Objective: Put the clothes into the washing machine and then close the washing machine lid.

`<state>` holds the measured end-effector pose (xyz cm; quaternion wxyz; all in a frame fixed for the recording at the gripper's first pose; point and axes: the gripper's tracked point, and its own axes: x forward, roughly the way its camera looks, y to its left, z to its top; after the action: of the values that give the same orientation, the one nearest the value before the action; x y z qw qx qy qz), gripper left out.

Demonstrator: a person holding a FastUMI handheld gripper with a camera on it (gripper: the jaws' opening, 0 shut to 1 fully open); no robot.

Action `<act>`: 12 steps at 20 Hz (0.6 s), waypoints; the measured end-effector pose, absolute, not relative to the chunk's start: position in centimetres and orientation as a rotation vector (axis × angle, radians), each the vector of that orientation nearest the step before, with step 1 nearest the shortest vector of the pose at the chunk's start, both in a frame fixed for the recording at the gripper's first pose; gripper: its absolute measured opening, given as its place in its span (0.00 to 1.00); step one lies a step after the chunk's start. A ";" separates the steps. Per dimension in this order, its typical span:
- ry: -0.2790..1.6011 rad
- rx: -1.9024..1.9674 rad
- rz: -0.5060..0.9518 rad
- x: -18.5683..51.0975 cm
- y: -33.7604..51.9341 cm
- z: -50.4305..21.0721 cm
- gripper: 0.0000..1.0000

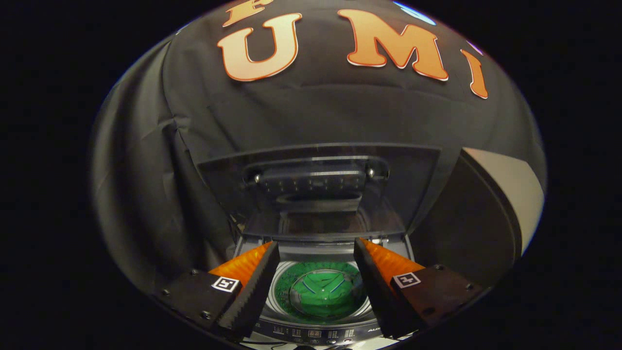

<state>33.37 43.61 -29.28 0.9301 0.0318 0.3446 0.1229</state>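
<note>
Peering past the raised see-through lid (318, 187), its far side is murky with reflections, and the control strip (316, 334) at the washing machine (291, 255) front has markings too small to read. Claw (316, 253) is spread wide, holding nothing, touching nothing. Green clothes (323, 290) sit down in the drum, below and between the fingers.

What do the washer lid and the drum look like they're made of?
Lid: looks like clear tinted plastic or glass, glossy; the wall cloth shows through it and it carries reflections.
Drum: green inside, likely moulded plastic at the base; the ribbed shape suggests it, though lighting may tint it.
The gripper hangs open above the drum, holding nothing.
</note>
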 end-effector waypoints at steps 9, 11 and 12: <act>0.552 0.063 0.240 38.6 44.2 -21.8 0.99; 0.533 0.052 0.235 40.1 44.3 -21.0 0.99; 0.526 0.046 0.233 40.8 44.3 -20.7 0.99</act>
<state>40.83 44.32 -20.66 0.9586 0.0227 0.2596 0.1147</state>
